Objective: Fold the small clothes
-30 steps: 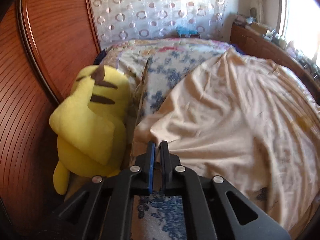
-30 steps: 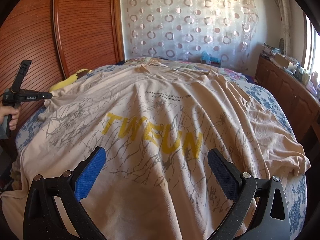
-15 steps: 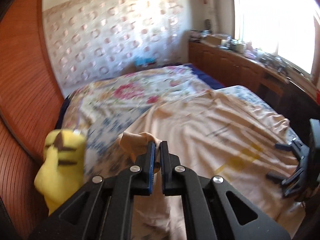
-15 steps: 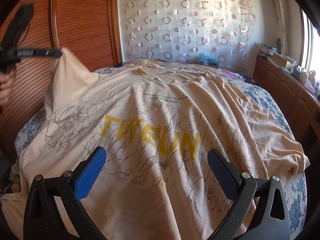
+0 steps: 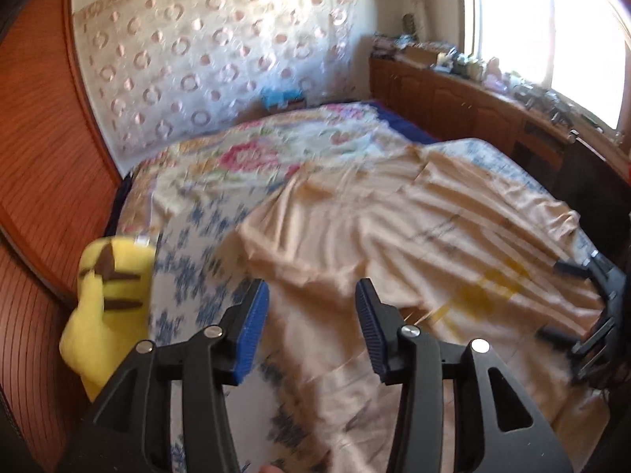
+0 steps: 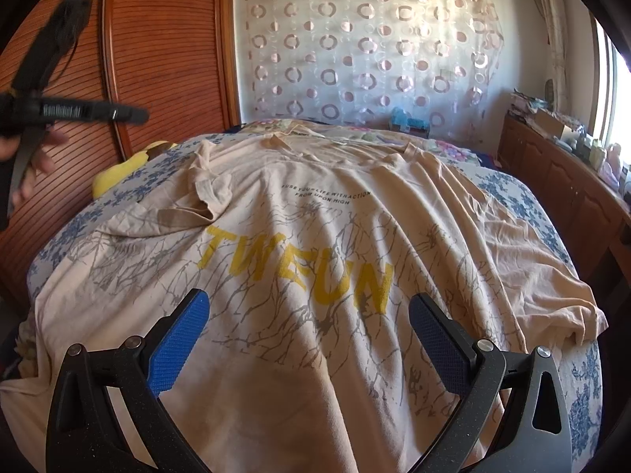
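A beige T-shirt (image 6: pixel 315 244) with yellow "TWEUN" lettering lies spread on the bed, print up. Its left sleeve (image 6: pixel 205 197) lies folded inward onto the body. The shirt also shows in the left wrist view (image 5: pixel 394 236). My left gripper (image 5: pixel 311 315) is open and empty, held in the air above the shirt's left edge; it also shows in the right wrist view (image 6: pixel 134 114), raised beside the wardrobe. My right gripper (image 6: pixel 307 323) is open and empty, low over the shirt's hem; it also shows in the left wrist view (image 5: pixel 552 299).
The bed has a blue-flowered sheet (image 5: pixel 197 244) and a floral quilt (image 5: pixel 252 157) at its head. A yellow plush toy (image 5: pixel 106 307) sits between the bed and the wooden wardrobe (image 6: pixel 157 59). A wooden cabinet (image 6: pixel 572 189) with clutter runs along the right under the window.
My left gripper lifted the left sleeve, carried it inward, then opened and let it go. The sleeve now lies on the shirt's body. The right gripper has stayed still and open.
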`<state>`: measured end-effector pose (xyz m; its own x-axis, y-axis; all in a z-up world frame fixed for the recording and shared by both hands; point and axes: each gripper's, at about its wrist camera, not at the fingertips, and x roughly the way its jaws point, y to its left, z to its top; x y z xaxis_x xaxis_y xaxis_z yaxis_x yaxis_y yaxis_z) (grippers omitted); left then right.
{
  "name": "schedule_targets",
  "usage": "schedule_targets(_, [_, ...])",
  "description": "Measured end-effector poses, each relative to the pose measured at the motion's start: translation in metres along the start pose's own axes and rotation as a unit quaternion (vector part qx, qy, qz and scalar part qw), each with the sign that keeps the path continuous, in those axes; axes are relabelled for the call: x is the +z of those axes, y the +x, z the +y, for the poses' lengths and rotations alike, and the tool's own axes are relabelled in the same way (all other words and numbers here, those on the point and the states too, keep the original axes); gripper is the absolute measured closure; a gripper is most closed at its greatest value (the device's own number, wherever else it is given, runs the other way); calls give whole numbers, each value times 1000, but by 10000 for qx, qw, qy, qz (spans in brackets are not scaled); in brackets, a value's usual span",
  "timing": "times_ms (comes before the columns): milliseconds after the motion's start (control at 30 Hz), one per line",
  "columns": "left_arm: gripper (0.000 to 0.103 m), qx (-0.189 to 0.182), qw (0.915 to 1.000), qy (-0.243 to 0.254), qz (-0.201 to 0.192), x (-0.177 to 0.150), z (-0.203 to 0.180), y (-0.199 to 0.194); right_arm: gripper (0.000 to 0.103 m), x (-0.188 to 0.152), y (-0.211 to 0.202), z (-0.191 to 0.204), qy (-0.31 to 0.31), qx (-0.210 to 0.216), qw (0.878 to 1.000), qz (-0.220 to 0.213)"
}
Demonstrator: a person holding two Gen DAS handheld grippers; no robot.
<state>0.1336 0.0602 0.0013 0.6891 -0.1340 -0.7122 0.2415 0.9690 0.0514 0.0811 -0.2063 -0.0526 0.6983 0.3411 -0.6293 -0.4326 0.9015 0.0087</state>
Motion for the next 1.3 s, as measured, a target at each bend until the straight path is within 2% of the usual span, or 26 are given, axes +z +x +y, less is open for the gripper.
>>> schedule_targets(233, [51,305,9972,-350,583,-50,40,43,1,1,-1,3,-26,-15,10000,44])
schedule_targets(400, [51,378,9952,-477,760,-70,54,60,1,1,0,3,-41,-27,10000,50])
schedule_targets(667, [49,199,9971,-650,353,-79,62,59,1,0,2,4,-85,-36,9999,129])
schedule_targets(733, [49,124,9963,-777,346,-79,67,59,1,0,4,5,-75,-20,9998,168])
schedule_targets(1100, [48,214,9957,-792,436,-80,62,54,1,4,5,9,-133,-30,9995,278])
schedule_targets(1167, [48,118,9955,-834,434,-83,60,47,1,7,6,10,-161,89,9993,313])
schedule_targets(1300, [56,-424,9963,-743,0,-85,42,19,2,20,7,14,-291,186,9990,271])
